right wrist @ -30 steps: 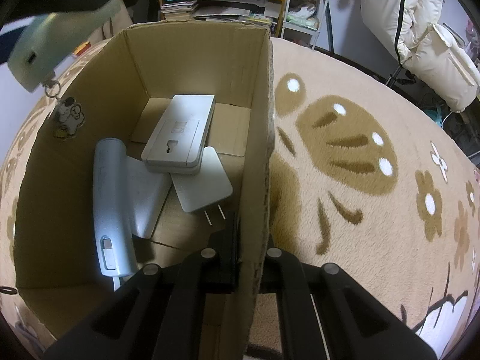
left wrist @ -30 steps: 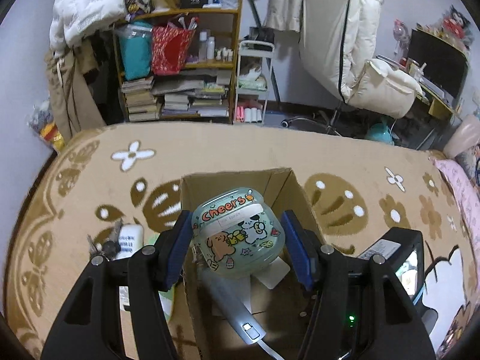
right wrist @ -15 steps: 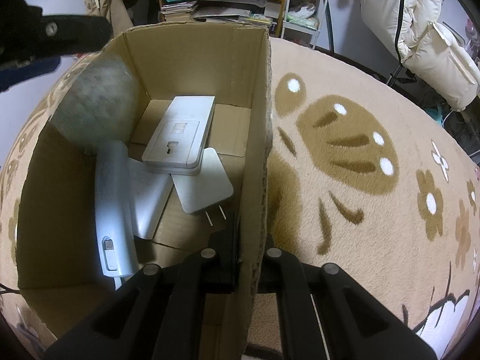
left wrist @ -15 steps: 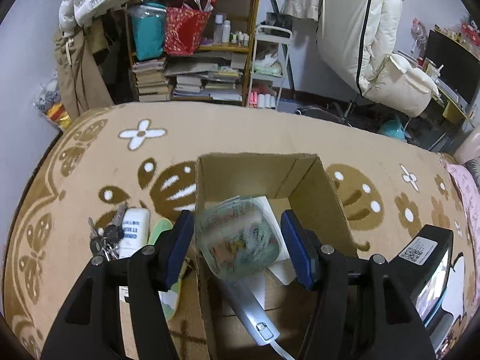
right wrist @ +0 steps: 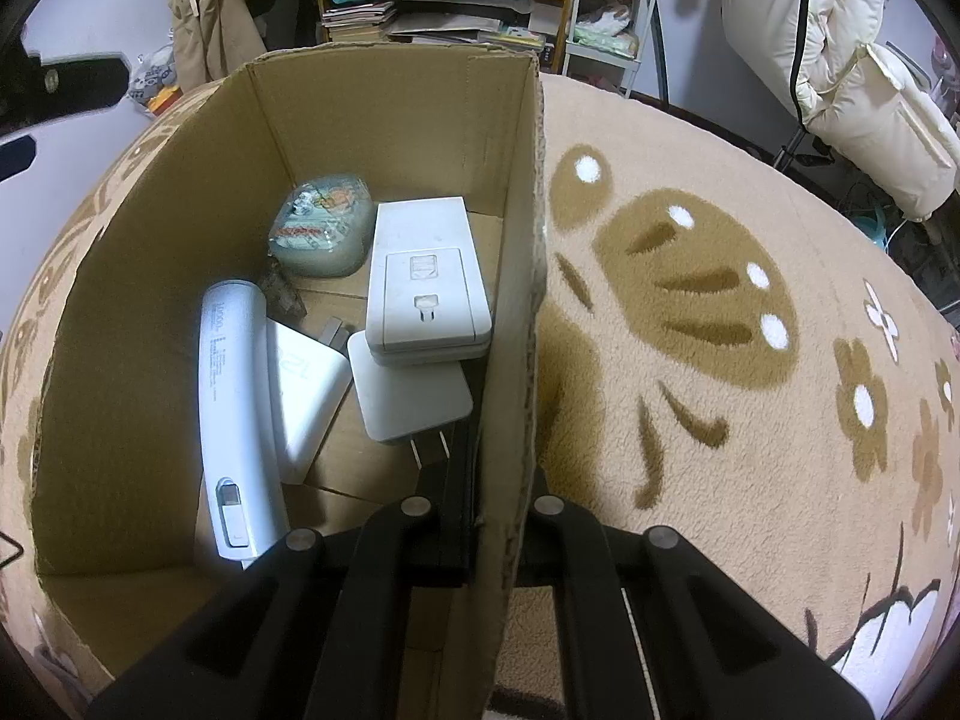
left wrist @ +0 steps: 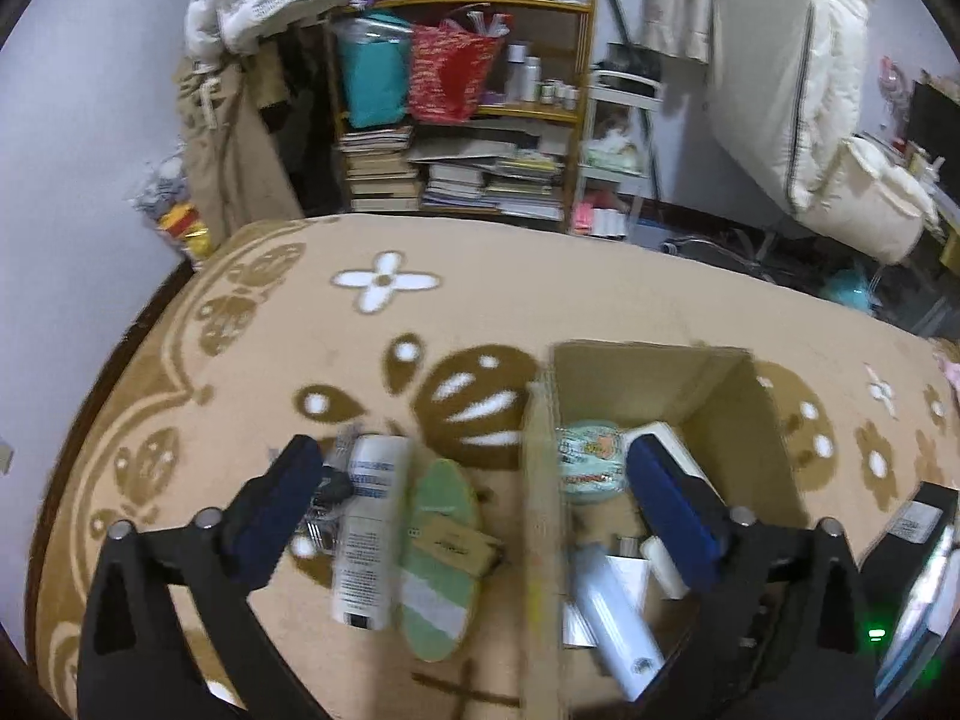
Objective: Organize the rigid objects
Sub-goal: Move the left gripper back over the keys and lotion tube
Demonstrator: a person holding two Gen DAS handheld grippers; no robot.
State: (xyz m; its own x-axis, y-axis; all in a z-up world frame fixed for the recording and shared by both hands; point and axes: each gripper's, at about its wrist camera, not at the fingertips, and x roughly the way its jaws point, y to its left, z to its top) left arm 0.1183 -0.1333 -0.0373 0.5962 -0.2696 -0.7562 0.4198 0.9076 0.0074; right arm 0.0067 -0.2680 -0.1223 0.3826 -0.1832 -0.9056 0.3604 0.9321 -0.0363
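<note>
My right gripper (right wrist: pixel 489 474) is shut on the right wall of the cardboard box (right wrist: pixel 510 240), one finger inside and one outside. In the box lie a pale green cartoon case (right wrist: pixel 321 228), a white socket block (right wrist: pixel 426 276), a white plug charger (right wrist: pixel 408 399) and a white cylinder (right wrist: pixel 231 414). My left gripper (left wrist: pixel 480 504) hangs above the box's left wall (left wrist: pixel 543 510), its jaws opening wide and pressing on nothing. The cartoon case (left wrist: pixel 585 468) rests inside the box. On the carpet left of the box lie a white tube (left wrist: pixel 372 528), a green oval piece (left wrist: pixel 441 552) and keys (left wrist: pixel 327 492).
The box stands on a tan patterned carpet (left wrist: pixel 540 300). A cluttered shelf of books and bags (left wrist: pixel 456 120) stands at the far wall, with a white rack (left wrist: pixel 612 168) beside it. A chair draped with a cream coat (left wrist: pixel 828 120) is at the right.
My left gripper let go of the cartoon case, which dropped into the box. Its jaws spread wide and it swung left over the box's left wall. The right gripper kept its grip.
</note>
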